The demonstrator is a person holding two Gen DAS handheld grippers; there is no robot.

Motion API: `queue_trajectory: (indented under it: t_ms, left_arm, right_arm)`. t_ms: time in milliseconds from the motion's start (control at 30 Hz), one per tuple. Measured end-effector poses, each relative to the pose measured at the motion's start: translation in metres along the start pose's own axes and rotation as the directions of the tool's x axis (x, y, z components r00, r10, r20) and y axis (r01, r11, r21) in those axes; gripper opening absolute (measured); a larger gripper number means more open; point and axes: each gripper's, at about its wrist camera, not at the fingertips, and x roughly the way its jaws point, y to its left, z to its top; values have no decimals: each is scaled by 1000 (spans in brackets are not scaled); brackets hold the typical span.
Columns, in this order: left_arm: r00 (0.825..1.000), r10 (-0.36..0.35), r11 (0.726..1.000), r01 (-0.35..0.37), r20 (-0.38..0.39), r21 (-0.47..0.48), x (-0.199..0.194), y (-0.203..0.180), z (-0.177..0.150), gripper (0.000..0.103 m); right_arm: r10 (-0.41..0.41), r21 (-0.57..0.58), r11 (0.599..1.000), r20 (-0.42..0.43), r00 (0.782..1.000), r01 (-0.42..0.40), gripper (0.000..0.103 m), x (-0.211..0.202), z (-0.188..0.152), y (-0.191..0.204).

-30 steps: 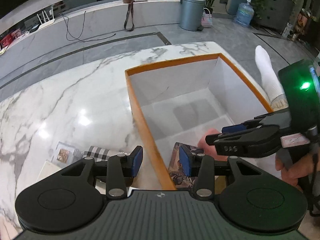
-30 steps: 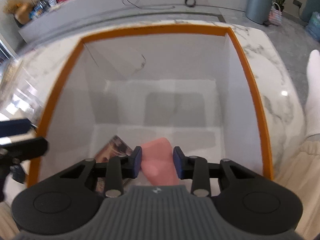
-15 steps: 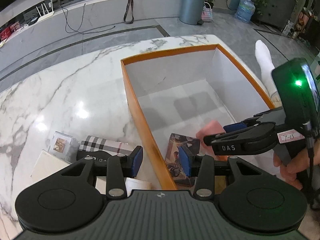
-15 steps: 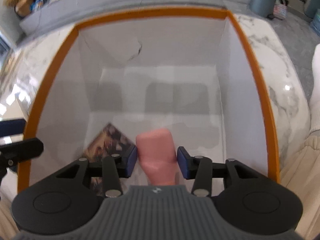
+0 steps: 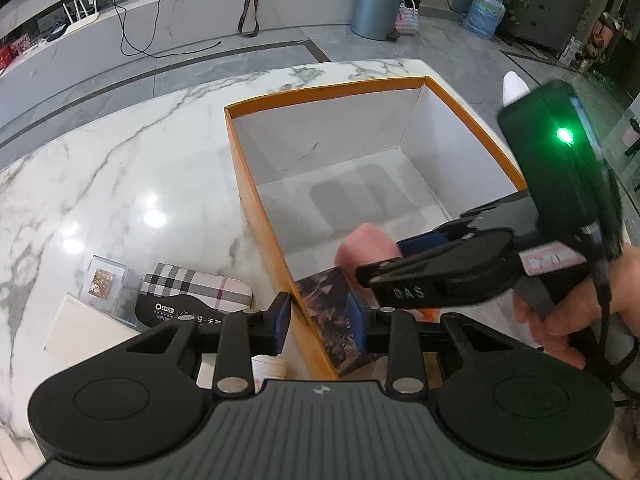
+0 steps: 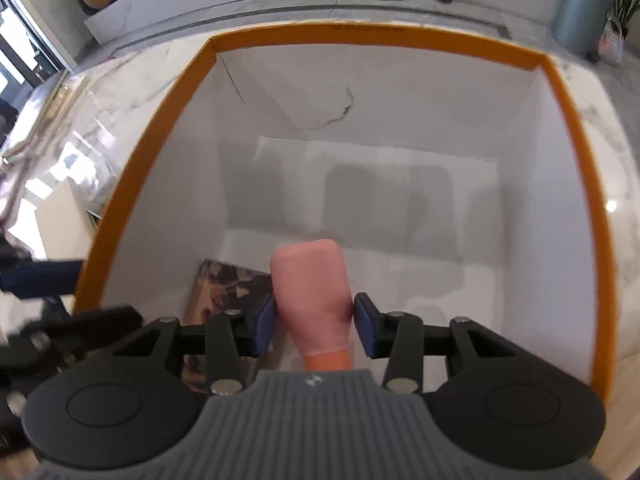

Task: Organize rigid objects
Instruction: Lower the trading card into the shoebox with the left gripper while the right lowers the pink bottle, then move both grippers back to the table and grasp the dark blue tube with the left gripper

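Observation:
A white box with an orange rim point(image 5: 240, 184) point(image 6: 160, 128) stands on the marble table. A dark patterned box point(image 5: 332, 312) point(image 6: 228, 288) lies in its near left corner. My right gripper point(image 6: 315, 328) point(image 5: 380, 258) is shut on a pink bottle point(image 6: 312, 288) point(image 5: 364, 244), with a pad against each side, and holds it nose-down over the box's floor beside the patterned box. My left gripper point(image 5: 318, 320) hangs above the box's left wall. Its jaws are closing and the pads press on nothing; the wall and the patterned box show below the gap. Its fingers point(image 6: 40, 278) appear at the left edge of the right wrist view.
Left of the box lie a plaid case point(image 5: 200, 284), a black pouch with white print point(image 5: 176, 312), a small clear case point(image 5: 106, 280), a flat white box point(image 5: 88, 336) and a white jar point(image 5: 270, 366). A hand point(image 5: 560, 320) holds the right gripper. A socked foot point(image 5: 514, 86) shows beyond the table.
My left jaws have drawn closer together. The right pads stand slightly wider, now on a thicker part of the pink bottle. Neither gripper has travelled much.

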Motion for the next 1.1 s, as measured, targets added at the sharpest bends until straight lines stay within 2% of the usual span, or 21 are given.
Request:
queue_trajectory:
  t_ms: [167, 367, 500, 700, 933, 1033, 1100]
  left_arm:
    - [1000, 3, 1000, -3, 2, 1, 1, -1, 0, 36]
    - [1000, -12, 1000, 12, 1, -15, 0, 3, -1, 36]
    - [1000, -11, 1000, 11, 4, -12, -1, 2, -2, 36]
    - [1000, -13, 1000, 14, 13, -18, -6, 2, -2, 36]
    - [999, -11, 1000, 12, 31, -18, -24, 4, -9, 36]
    - [999, -10, 1000, 11, 48, -17, -38, 7, -15, 36]
    - [998, -5, 1000, 6, 59, -16, -48, 11, -20, 36]
  right_arm:
    - [83, 169, 982, 4, 997, -82, 43, 3, 2, -21]
    - [120, 230, 967, -23, 993, -111, 41, 1, -10, -25]
    - [113, 195, 975, -33, 993, -104, 38, -5, -21, -19]
    - [78, 126, 989, -34, 996, -73, 38, -9, -20, -10]
    - [30, 84, 996, 45, 999, -34, 40, -33, -30, 4]
    - [8, 46, 999, 105, 994, -13, 47, -51, -36, 17]
    - [1, 23, 1000, 154, 988, -5, 47, -61, -39, 31]
